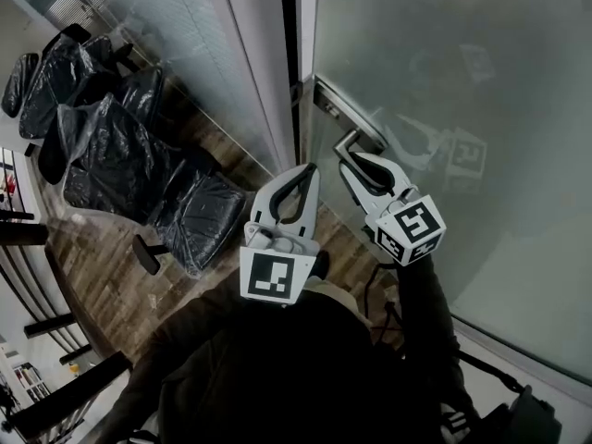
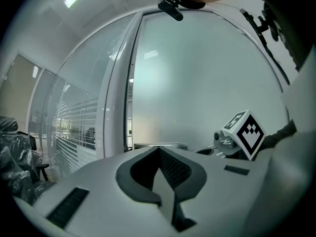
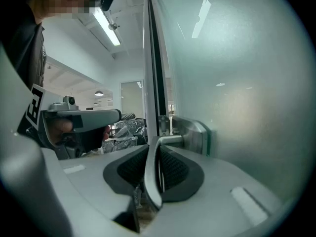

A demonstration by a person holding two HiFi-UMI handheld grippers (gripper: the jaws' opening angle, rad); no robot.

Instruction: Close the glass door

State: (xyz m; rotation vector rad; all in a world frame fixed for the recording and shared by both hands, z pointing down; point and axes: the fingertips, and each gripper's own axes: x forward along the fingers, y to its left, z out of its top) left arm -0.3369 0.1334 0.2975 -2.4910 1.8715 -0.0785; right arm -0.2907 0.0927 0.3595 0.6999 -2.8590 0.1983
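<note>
The frosted glass door (image 1: pixel 444 72) fills the right of the head view, with a narrow dark gap (image 1: pixel 290 26) between it and the white frame post (image 1: pixel 264 63). Its metal lever handle (image 1: pixel 353 142) sticks out from a steel lock plate (image 1: pixel 347 111). My right gripper (image 1: pixel 351 161) is shut on the lever; in the right gripper view the lever (image 3: pixel 152 174) runs down between the dark pads (image 3: pixel 173 168). My left gripper (image 1: pixel 310 168) hangs just left of the handle, shut with nothing in it, its tips (image 2: pixel 159 150) pointing at the door edge (image 2: pixel 129 107).
Several office chairs wrapped in black plastic (image 1: pixel 111 146) stand on the wood floor (image 1: pixel 102 248) behind the slatted glass wall (image 1: pixel 199 35) at the left. The person's dark sleeves (image 1: pixel 305 368) fill the bottom of the head view.
</note>
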